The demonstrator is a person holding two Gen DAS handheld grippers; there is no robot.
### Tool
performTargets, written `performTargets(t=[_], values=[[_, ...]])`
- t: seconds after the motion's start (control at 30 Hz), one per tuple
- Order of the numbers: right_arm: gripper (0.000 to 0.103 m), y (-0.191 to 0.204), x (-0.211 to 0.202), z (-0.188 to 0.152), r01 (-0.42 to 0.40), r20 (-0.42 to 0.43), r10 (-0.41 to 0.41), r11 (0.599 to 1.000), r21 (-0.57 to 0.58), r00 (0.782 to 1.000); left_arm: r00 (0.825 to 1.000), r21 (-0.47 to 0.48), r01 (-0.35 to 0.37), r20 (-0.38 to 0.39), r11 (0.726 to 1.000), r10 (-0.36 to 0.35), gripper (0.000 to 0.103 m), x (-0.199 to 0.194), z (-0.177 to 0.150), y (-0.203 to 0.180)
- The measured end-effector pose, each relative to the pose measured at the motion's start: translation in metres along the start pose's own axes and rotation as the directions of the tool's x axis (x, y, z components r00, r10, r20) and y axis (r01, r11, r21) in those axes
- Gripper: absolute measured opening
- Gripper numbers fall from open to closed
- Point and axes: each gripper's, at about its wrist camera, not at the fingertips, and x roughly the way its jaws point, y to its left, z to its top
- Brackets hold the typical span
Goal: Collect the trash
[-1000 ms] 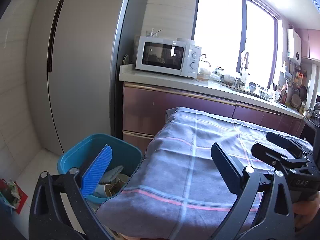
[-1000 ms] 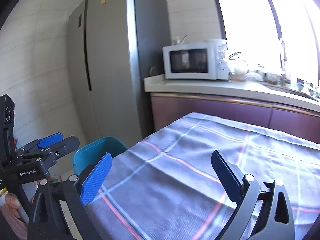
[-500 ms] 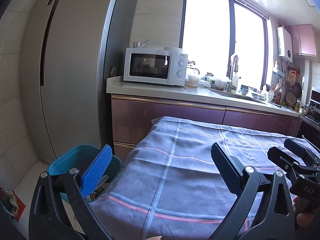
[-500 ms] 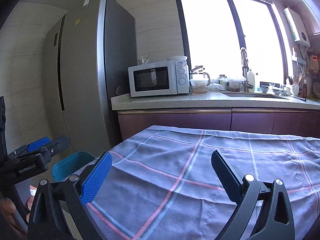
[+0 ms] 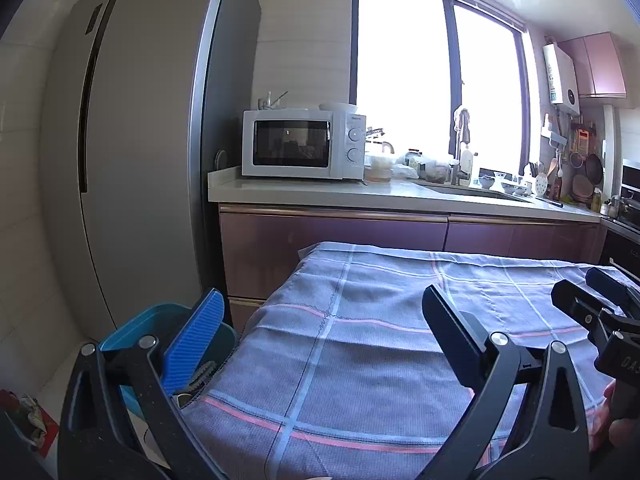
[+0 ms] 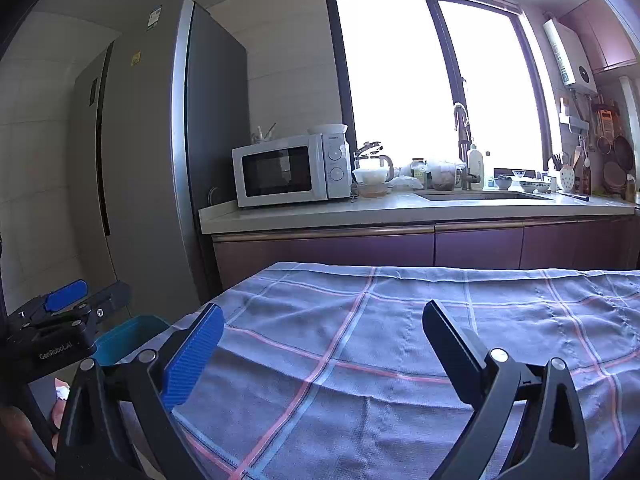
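Both my grippers, left (image 5: pixel 324 332) and right (image 6: pixel 320 336), hang wide open, empty, over the cloth (image 5: pixel 380 344). Bin (image 5: pixel 132 336) sits at 8 o'clock.

Daylight poured through the window (image 5: pixel 436 92), blown out to pure white in both views. The fridge (image 6: pixel 160 152) and cabinets sat dim by contrast. Fisheye bending curved the edges, whose corners vignetted black. Focus was sharp.
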Motion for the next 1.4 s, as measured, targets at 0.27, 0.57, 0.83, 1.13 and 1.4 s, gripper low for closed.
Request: performTargets(t=[0.27,0.57,0.83,1.13,1.4], values=[[0.096,-0.002,-0.006,0.000,0.020,0.012,-0.020,1.000,-0.009,1.000,1.000,0.015,-0.012,0.004,1.000,0.012,0.097,-0.002,-0.002,-0.006],[0.096,-0.005,-0.009,0.000,0.038,0.017,-0.038,0.999,-0.004,0.999,1.000,0.025,-0.016,0.007,1.000,0.016,0.097,-0.003,-0.001,-0.011],[0.096,-0.007,-0.009,0.000,0.045,0.019,-0.044,0.999,-0.002,0.999,1.000,0.027,-0.024,0.003,0.999,0.024,0.097,0.000,-0.001,-0.013],[0.096,-0.009,-0.009,0.000,0.047,0.014,-0.047,0.999,0.000,0.999,1.000,0.029,-0.026,0.000,0.999,0.026,0.097,0.000,-0.002,-0.014],[0.096,-0.012,-0.009,0.000,0.053,0.016,-0.053,0.999,0.006,0.998,1.000,0.028,-0.027,-0.001,0.999,0.027,0.097,0.002,-0.002,-0.014]])
